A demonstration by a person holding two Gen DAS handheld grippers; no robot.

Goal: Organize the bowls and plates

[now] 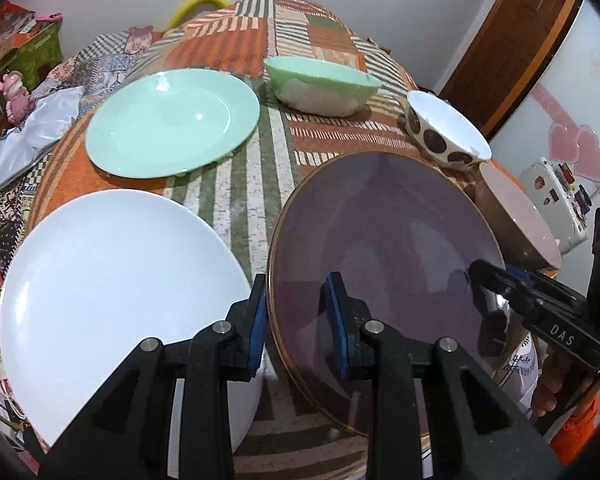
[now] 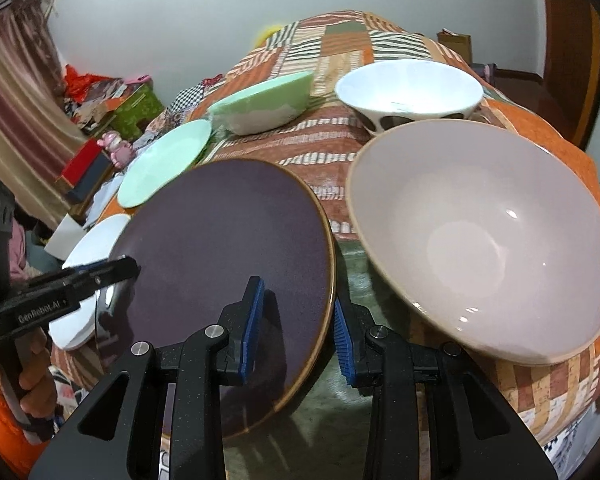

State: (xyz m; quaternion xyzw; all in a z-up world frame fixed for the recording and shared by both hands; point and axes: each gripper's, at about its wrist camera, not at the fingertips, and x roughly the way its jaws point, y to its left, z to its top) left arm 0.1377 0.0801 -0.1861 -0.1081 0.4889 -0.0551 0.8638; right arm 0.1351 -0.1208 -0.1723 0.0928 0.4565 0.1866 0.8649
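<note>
A dark purple plate (image 1: 384,232) (image 2: 228,232) with a gold rim is held at two opposite edges over the patchwork-covered table (image 1: 260,184). My left gripper (image 1: 298,312) is shut on its left rim, one blue pad on top and one beneath. My right gripper (image 2: 298,320) is shut on its right rim in the same way. A white plate (image 1: 112,280) lies to the left, partly under the purple one. Farther back are a mint green plate (image 1: 172,120), a mint green bowl (image 1: 320,84) and a white bowl with dark spots (image 1: 444,132). A large pale pink bowl (image 2: 480,232) sits on the right.
The table's left edge drops to clutter: a pink figurine (image 1: 14,96), boxes (image 1: 24,52) and a white cloth (image 1: 32,136). A wooden door (image 1: 512,40) and a white appliance (image 1: 556,200) stand at the right. A hand in an orange sleeve (image 2: 16,412) holds the left gripper's handle.
</note>
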